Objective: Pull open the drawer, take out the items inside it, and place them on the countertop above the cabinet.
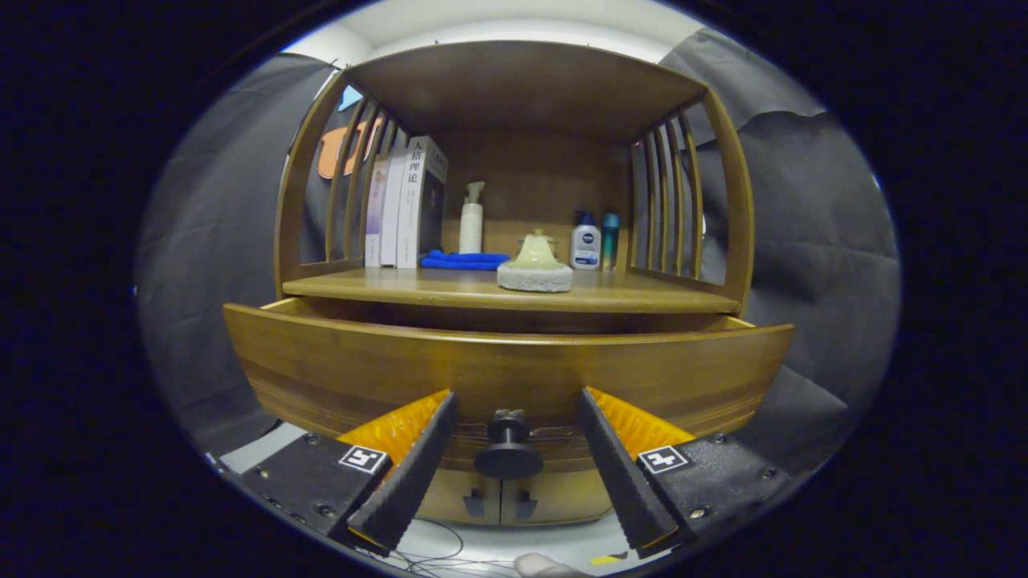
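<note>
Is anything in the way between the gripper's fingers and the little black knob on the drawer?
No. The gripper is open, one finger on each side of the black knob, and neither touches it. The drawer looks pulled out a bit already. Its front hides whatever is inside.

The gripper (pixel 514 405) is spread wide around the knob (pixel 507 448) of the pulled-out drawer (pixel 337 365).

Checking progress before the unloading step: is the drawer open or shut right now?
Partly open. The drawer front stands out from under the countertop, side walls showing. The claw is open, its knob between the fingers, untouched. Contents hidden.
</note>
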### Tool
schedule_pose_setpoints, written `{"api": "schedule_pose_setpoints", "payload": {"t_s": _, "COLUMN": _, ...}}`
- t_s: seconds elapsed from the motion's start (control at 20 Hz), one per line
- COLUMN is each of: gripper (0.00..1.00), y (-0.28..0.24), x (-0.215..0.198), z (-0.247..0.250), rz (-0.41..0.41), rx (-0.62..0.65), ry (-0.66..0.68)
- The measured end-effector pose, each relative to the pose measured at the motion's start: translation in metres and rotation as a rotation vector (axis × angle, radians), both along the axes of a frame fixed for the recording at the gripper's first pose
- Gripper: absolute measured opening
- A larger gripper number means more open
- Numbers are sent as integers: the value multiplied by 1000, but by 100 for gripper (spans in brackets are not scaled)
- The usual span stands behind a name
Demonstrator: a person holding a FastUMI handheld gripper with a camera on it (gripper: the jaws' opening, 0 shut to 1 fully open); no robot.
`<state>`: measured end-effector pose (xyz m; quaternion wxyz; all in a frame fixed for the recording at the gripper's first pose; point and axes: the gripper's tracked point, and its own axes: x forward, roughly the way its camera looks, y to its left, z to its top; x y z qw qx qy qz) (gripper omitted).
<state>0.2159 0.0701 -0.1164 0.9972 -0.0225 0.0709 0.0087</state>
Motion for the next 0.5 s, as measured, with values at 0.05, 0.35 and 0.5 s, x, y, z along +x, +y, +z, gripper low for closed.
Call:
{"api": "schedule_pose_setpoints", "payload": {"t_s": 0.05, "gripper": 99, "y": 0, "x": 0, "z": 0, "rz": 0, "rx": 3, "ry": -3}}
{"api": "schedule_pose_setpoints", "payload": {"t_s": 0.35, "gripper": 99, "y": 0, "x": 1, "z": 1, "rz": 2, "rx": -5, "ry": -22}}
{"api": "schedule_pose_setpoints", "payload": {"t_s": 0.5, "gripper": 99, "y": 0, "x": 1, "z": 0, "rz": 4, "rx": 6, "ry": -22}}
